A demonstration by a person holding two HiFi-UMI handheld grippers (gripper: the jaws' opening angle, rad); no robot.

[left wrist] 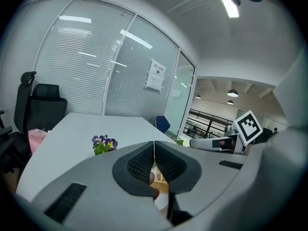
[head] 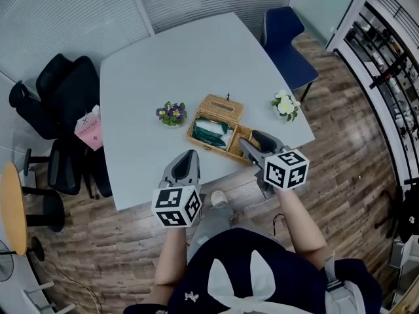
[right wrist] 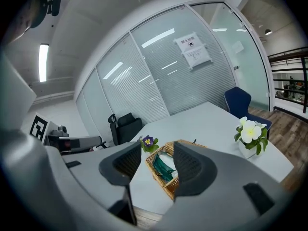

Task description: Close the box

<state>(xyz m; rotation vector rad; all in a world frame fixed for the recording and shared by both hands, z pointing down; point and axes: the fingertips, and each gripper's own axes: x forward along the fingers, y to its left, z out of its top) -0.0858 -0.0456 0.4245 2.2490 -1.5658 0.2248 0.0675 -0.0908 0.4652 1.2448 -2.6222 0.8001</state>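
Item: wicker box, open, with green cloth-like contents showing inside
Location: on the grey tabletop, towards the near edge, between a purple flower pot and a white flower pot
Long axis: runs left to right across the person, a little skewed, with the right end closer to them
Facing: mouth upward; the lid is laid back along the far long side
Right gripper: fingers released and spread wide, nothing pinched; poised at the box's near right corner
Right gripper view: the box lies ahead and below, framed in the gap between the fingers
Left gripper: fingers clenched together on nothing; held at the near edge of the tabletop, to the near left of the box, apart from it
Nearer hand: the right
Judgement: the lid lies beyond the box body, so closing calls for a reach over the contents to the far side, then a swing back towards the person
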